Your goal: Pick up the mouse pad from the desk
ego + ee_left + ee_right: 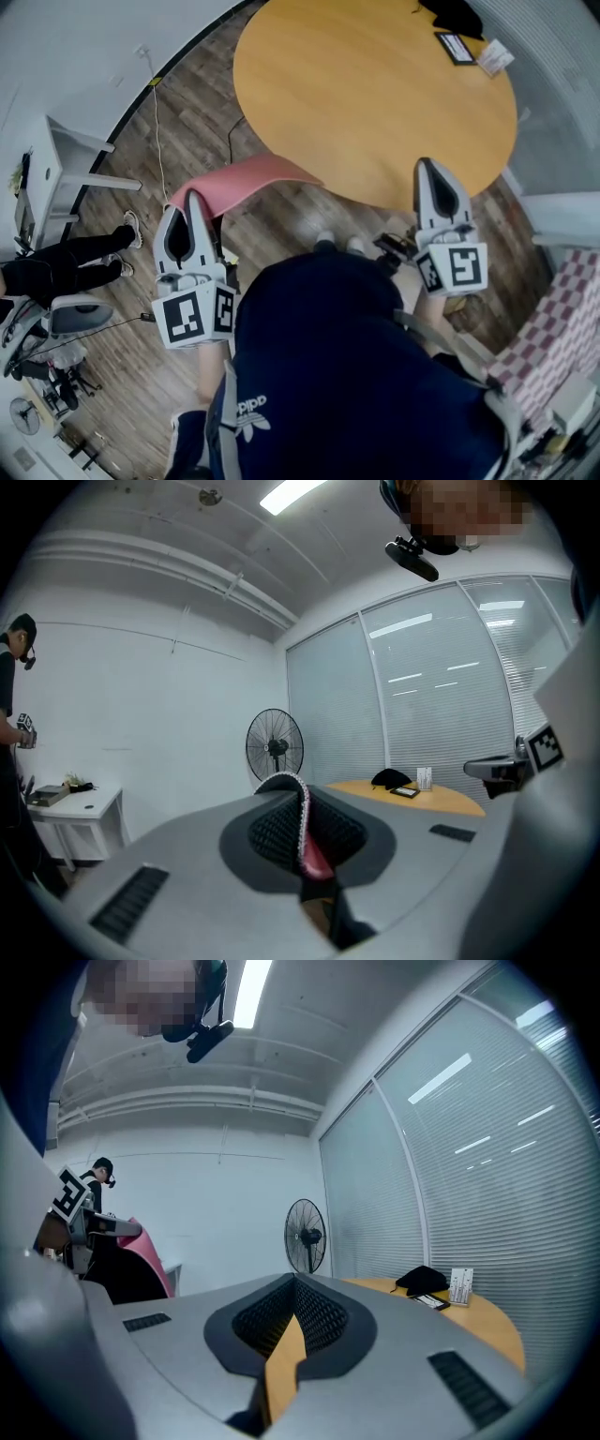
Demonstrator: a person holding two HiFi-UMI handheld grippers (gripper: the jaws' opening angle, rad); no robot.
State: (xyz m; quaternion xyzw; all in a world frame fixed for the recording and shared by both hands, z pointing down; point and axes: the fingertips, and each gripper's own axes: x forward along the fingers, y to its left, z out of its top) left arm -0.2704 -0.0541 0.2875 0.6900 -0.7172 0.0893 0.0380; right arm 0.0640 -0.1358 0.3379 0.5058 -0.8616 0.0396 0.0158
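Note:
The pink mouse pad point(248, 180) hangs in the air off the near-left edge of the round wooden desk point(375, 94), over the floor. My left gripper point(194, 199) is shut on its near end. In the left gripper view the pad's stitched edge point(302, 832) stands upright, clamped between the dark pads of the left gripper point(292, 789). My right gripper point(427, 169) hovers by the desk's near edge, jaws together and holding nothing. In the right gripper view the right gripper point(294, 1286) shows only desk wood behind it, and the pad point(148, 1246) appears at far left.
On the desk's far side lie a black tablet point(456, 47), a white box point(495, 56) and a dark cloth point(450, 14). A standing fan point(275, 745) is by the glass wall. A white side table point(56, 169) and a person in black point(56, 262) are at left.

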